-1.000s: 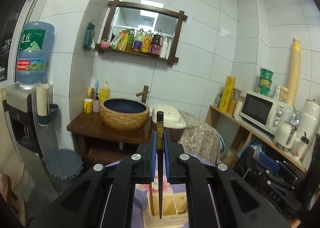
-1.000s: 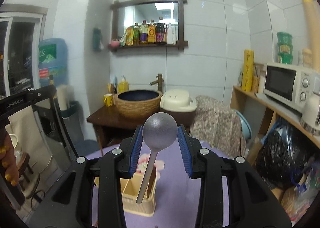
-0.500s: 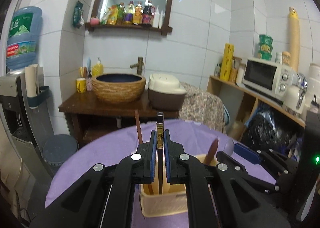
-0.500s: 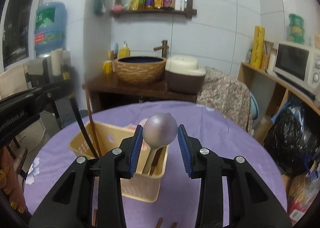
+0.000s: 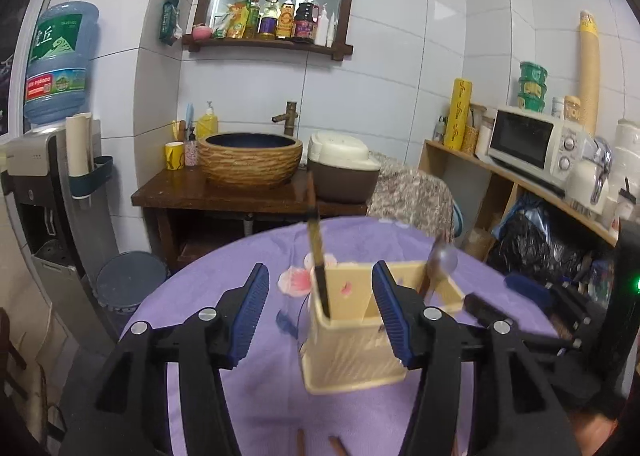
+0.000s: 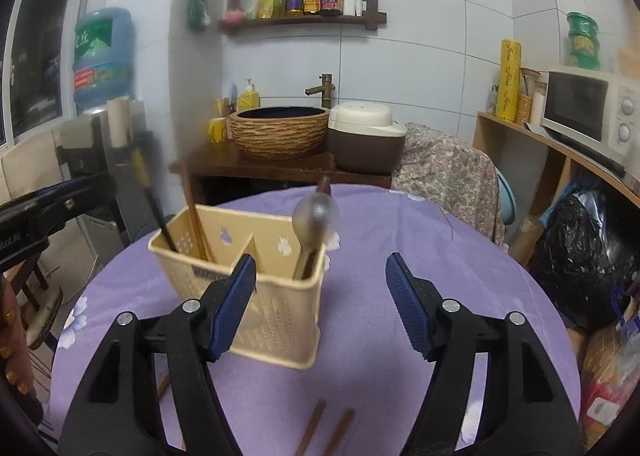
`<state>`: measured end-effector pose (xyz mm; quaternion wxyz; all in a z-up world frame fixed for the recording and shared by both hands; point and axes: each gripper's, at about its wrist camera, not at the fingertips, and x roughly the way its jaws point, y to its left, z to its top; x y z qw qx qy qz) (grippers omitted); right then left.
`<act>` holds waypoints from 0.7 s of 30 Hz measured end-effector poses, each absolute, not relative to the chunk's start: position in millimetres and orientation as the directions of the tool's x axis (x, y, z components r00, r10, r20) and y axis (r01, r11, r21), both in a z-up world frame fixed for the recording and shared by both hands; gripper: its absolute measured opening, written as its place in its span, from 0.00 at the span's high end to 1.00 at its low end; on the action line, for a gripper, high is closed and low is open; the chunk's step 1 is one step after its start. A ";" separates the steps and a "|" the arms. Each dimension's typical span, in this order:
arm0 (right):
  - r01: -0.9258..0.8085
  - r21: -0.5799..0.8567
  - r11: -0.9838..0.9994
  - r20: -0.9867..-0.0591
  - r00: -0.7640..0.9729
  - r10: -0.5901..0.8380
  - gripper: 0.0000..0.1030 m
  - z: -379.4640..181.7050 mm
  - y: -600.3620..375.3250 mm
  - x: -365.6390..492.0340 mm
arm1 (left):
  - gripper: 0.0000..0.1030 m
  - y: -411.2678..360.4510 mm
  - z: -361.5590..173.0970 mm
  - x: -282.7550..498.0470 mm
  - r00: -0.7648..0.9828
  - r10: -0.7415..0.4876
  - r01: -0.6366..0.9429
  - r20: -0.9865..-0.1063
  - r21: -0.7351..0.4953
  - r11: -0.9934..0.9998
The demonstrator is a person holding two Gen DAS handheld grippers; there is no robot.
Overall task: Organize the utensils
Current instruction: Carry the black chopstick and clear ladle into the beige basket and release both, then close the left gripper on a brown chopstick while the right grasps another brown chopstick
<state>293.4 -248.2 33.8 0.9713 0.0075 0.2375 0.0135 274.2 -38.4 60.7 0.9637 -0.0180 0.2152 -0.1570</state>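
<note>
Tongs first: we've got both of ours spread wide, nothing between the blue pads. Our left gripper hovers just on the near side of the cream utensil caddy, which sits on the round purple tablecloth. Our right gripper hangs near the caddy's right end, its left pad overlapping the front wall from where we look.

In the caddy's left compartment a black chopstick and a brown chopstick lean leftward. In the right compartment a metal spoon stands bowl-up with a brown wooden utensil poking up just behind it, a bit blurry. Two more brown chopsticks lie on the cloth near us.
</note>
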 end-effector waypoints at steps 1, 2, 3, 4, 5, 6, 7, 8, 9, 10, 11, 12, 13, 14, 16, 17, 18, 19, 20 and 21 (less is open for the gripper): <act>-0.018 0.019 1.000 -0.473 0.880 0.025 0.26 32.1 -250.8 286.6 | 0.41 -33.7 55.8 265.5 0.847 -0.310 0.298 -0.432 -0.095 0.950; -0.018 0.020 1.000 -0.496 0.868 0.026 0.23 28.2 -254.2 277.4 | 0.32 -29.5 50.7 258.6 0.835 -0.312 0.304 -0.454 -0.093 0.948; -0.018 0.018 1.000 -0.513 0.858 0.025 0.20 25.4 -256.4 271.5 | 0.24 -23.1 42.9 249.1 0.820 -0.313 0.307 -0.480 -0.093 0.947; -0.013 0.013 1.000 -0.532 0.846 0.018 0.19 21.8 -258.6 264.6 | 0.22 -19.1 37.3 243.8 0.809 -0.311 0.309 -0.499 -0.090 0.947; -0.008 0.006 1.000 -0.548 0.837 0.010 0.19 17.3 -260.3 257.8 | 0.21 -15.3 30.9 237.9 0.799 -0.306 0.309 -0.518 -0.083 0.947; 0.000 -0.005 1.000 -0.566 0.824 -0.002 0.19 10.7 -262.3 249.5 | 0.21 -9.7 21.2 229.8 0.789 -0.290 0.301 -0.542 -0.071 0.951; 0.007 -0.011 1.000 -0.584 0.812 -0.013 0.17 4.2 -264.1 243.2 | 0.21 -6.3 14.5 225.1 0.785 -0.277 0.292 -0.554 -0.064 0.954; 0.017 -0.016 1.000 -0.606 0.795 -0.023 0.16 -3.1 -265.2 237.6 | 0.20 -1.9 5.5 219.7 0.777 -0.264 0.283 -0.572 -0.058 0.958; 0.028 -0.013 1.000 -0.627 0.778 -0.030 0.14 -11.5 -266.8 231.0 | 0.20 1.3 -1.2 215.9 0.771 -0.253 0.274 -0.584 -0.055 0.960; 0.035 -0.008 0.999 -0.639 0.768 -0.032 0.12 -17.8 -267.9 225.7 | 0.20 4.9 -10.8 211.4 0.764 -0.235 0.256 -0.601 -0.052 0.965; 0.044 -0.006 0.999 -0.650 0.759 -0.037 0.10 -24.3 -268.0 219.1 | 0.20 7.6 -20.5 207.5 0.752 -0.222 0.241 -0.620 -0.054 0.969; 0.055 -0.003 0.998 -0.662 0.749 -0.044 0.06 -31.9 -267.9 210.8 | 0.20 8.9 -26.8 204.2 0.742 -0.223 0.240 -0.632 -0.061 0.969; 0.061 0.001 0.998 -0.663 0.748 -0.045 0.06 -35.1 -267.6 205.8 | 0.20 10.2 -34.3 200.5 0.729 -0.230 0.240 -0.644 -0.074 0.968; 0.064 0.009 0.998 -0.658 0.752 -0.042 0.06 -38.2 -267.0 199.0 | 0.20 10.4 -41.3 196.1 0.723 -0.231 0.239 -0.651 -0.079 0.968; 0.085 0.041 0.996 -0.600 0.799 -0.043 0.06 -39.2 -268.1 177.4 | 0.20 7.5 -50.3 188.7 0.721 -0.225 0.242 -0.655 -0.067 0.968; 0.108 0.055 0.993 -0.568 0.821 -0.058 0.06 -38.5 -270.0 168.9 | 0.20 4.4 -54.3 185.6 0.722 -0.222 0.248 -0.655 -0.055 0.967; 0.123 0.069 0.990 -0.544 0.837 -0.066 0.06 -39.3 -270.6 162.4 | 0.20 2.1 -57.0 184.0 0.723 -0.220 0.253 -0.654 -0.045 0.967; 0.111 0.083 0.990 -0.528 0.847 -0.051 0.06 -41.1 -270.4 157.9 | 0.20 -1.7 -60.6 182.3 0.725 -0.212 0.259 -0.656 -0.027 0.966; 0.087 0.086 0.992 -0.532 0.846 -0.028 0.06 -42.3 -269.4 157.1 | 0.20 -4.6 -63.1 181.5 0.723 -0.206 0.262 -0.659 -0.014 0.965; 0.065 0.074 0.995 -0.559 0.829 -0.013 0.06 -44.5 -268.7 159.2 | 0.20 -8.0 -65.3 181.1 0.720 -0.204 0.267 -0.663 -0.006 0.964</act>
